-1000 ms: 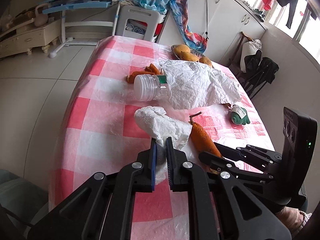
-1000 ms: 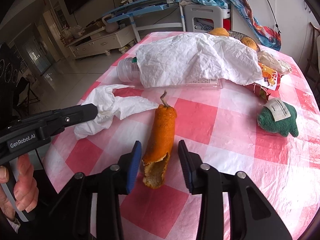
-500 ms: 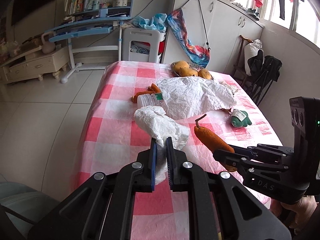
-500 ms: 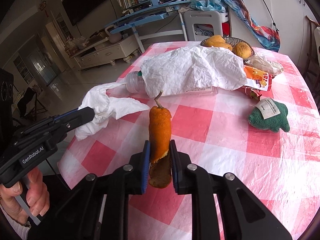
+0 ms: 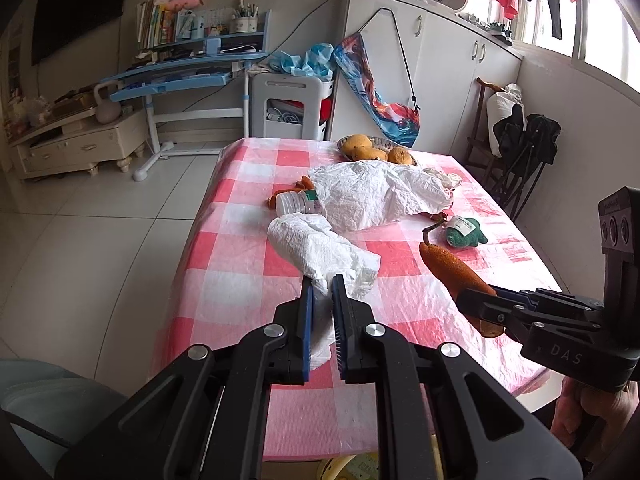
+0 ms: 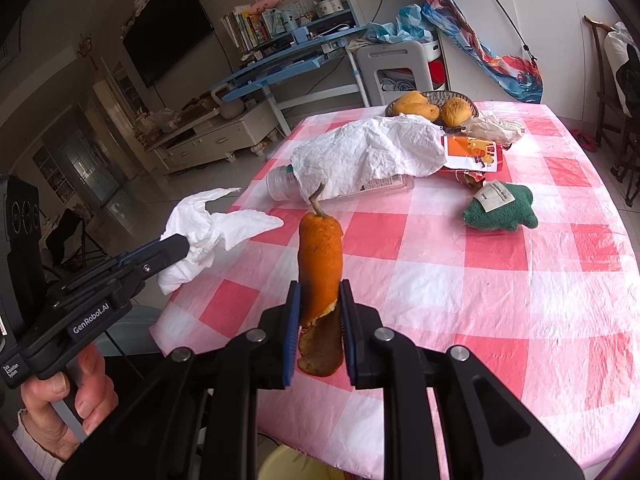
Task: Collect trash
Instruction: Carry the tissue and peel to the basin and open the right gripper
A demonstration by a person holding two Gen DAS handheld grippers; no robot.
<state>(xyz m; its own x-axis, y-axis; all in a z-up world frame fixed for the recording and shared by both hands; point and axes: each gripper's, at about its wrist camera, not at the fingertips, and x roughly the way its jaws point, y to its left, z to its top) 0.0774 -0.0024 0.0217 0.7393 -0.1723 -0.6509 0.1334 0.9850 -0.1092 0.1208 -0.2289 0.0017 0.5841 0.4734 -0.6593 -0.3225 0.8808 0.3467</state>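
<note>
My left gripper [image 5: 320,284] is shut on a crumpled white paper towel [image 5: 320,246], held above the near edge of the pink checked table [image 5: 224,276]. The towel [image 6: 212,228] and left gripper [image 6: 176,242] also show at the left of the right wrist view. My right gripper [image 6: 320,292] is shut on a long orange fruit peel [image 6: 320,252] with a stem, lifted off the cloth. That peel [image 5: 452,268] appears at the right of the left wrist view, in the right gripper [image 5: 470,296].
On the table lie a big white plastic bag [image 6: 372,152] over a clear bottle [image 6: 280,184], an orange snack wrapper [image 6: 472,152], a green plush toy [image 6: 500,212] and a fruit basket [image 6: 436,108]. A yellow bin rim [image 6: 288,464] shows below the near edge.
The right jaws closed on the peel and raised it off the table. Both grippers have risen and drawn back, the left one carrying the towel up with it.
</note>
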